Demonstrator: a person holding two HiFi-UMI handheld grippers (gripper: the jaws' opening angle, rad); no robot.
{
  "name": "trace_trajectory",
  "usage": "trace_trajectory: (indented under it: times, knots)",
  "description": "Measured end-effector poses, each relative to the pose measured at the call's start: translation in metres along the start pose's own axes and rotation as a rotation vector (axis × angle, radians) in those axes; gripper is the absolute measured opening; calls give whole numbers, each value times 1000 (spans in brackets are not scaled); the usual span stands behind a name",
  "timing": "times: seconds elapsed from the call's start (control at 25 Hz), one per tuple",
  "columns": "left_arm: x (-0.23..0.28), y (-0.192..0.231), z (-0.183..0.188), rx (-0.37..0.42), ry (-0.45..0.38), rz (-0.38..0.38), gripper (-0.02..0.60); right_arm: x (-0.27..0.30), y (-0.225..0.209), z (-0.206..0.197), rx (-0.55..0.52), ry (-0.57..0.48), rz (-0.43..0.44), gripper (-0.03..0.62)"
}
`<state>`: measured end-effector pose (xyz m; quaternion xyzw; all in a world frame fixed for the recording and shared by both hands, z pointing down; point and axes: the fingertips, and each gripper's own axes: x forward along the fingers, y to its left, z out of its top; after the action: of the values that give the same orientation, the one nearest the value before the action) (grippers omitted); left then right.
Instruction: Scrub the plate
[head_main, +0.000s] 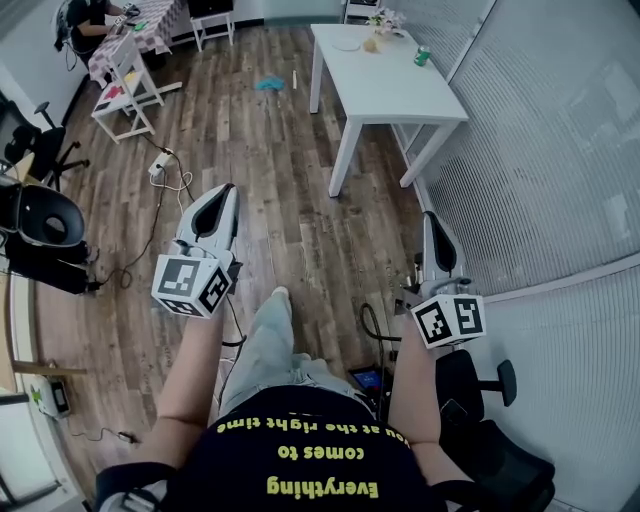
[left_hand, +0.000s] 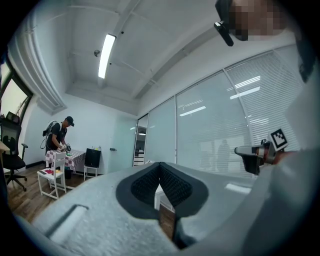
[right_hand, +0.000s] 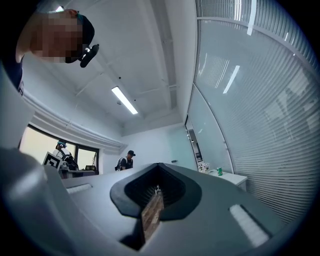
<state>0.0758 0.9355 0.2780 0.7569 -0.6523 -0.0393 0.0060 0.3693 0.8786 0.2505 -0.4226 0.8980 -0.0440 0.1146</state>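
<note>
A white plate (head_main: 345, 44) lies on the white table (head_main: 400, 95) far ahead, with a small yellowish thing (head_main: 370, 43) and a green can (head_main: 422, 55) near it. I hold both grippers at waist height over the wooden floor, well short of the table. The left gripper (head_main: 227, 192) is shut and empty, and its pads meet in the left gripper view (left_hand: 160, 166). The right gripper (head_main: 431, 218) is also shut with nothing in it, seen tip-on in the right gripper view (right_hand: 159, 168). The can (right_hand: 219, 171) shows small in that view too.
A white chair (head_main: 125, 85) and a cloth-covered table (head_main: 140, 30) with a person (head_main: 90, 20) stand at the far left. Cables (head_main: 165, 175) and a blue scrap (head_main: 268, 84) lie on the floor. Black chairs sit at left (head_main: 40, 225) and right (head_main: 480, 400). Blinds line the right wall.
</note>
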Motion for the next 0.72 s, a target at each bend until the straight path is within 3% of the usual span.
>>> trace_trajectory:
  times: [0.32, 0.72]
  knots:
    - [71, 47, -12, -18, -8, -29, 2, 71, -17, -17, -6, -1, -17, 5]
    - [185, 120, 2, -12, -8, -91, 2, 197, -33, -22, -7, -21, -45, 5]
